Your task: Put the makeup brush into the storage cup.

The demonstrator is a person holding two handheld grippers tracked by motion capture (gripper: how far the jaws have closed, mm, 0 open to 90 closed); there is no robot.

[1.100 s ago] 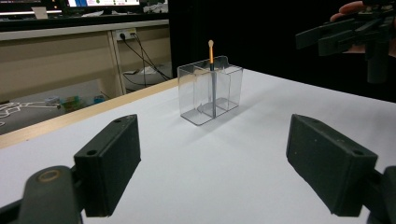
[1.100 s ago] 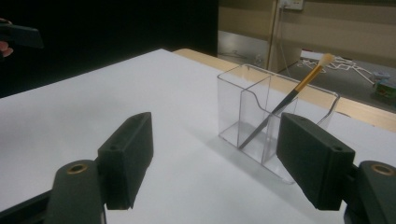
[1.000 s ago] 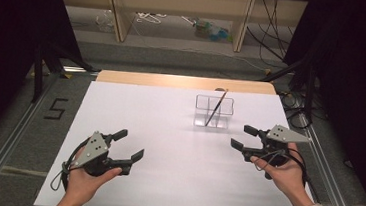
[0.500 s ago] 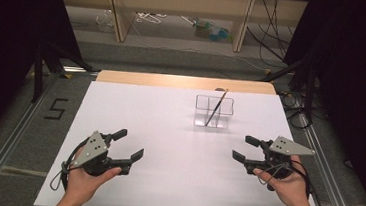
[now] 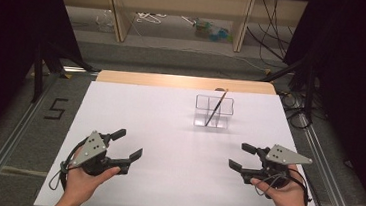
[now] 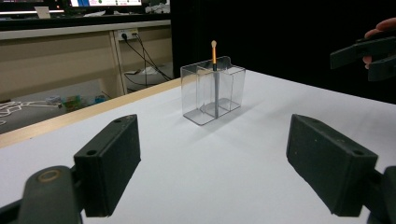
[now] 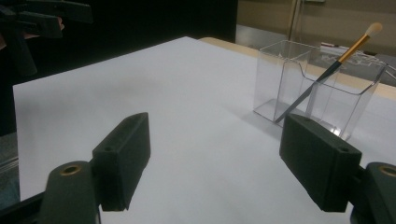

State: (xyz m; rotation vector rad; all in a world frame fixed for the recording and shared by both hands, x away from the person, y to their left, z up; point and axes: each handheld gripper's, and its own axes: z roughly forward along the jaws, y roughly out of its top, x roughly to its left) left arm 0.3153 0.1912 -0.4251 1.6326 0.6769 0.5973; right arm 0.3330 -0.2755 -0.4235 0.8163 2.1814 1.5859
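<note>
both hands low at the near edge of the white table [image 5: 170, 112], each with a gripper, nothing held. left gripper [image 5: 127, 146] has its jaws spread wide, pointing up-table and to the right; the left gripper view looks between its two black pads at bare white surface. right gripper [image 5: 239, 156] likewise gaping and empty, pointing left across the table.

the thing in play: a makeup brush [image 5: 216, 107], dark handle, gold ferrule, pale tip, standing tilted in a clear divided acrylic holder [image 5: 213, 111] toward the far right of the table. tip leans over the rim. well apart from both grippers; the right one is nearer.

judgement: looks like a rest or start pose, the brush sitting in its holder untouched. a next move on it would call for the right gripper to travel forward, rise to the exposed upper handle and close on that thin shaft without knocking the light holder.

writing: a hand-marked "5" [image 5: 56, 108] on the floor left of the table. no brand legible anywhere.
</note>
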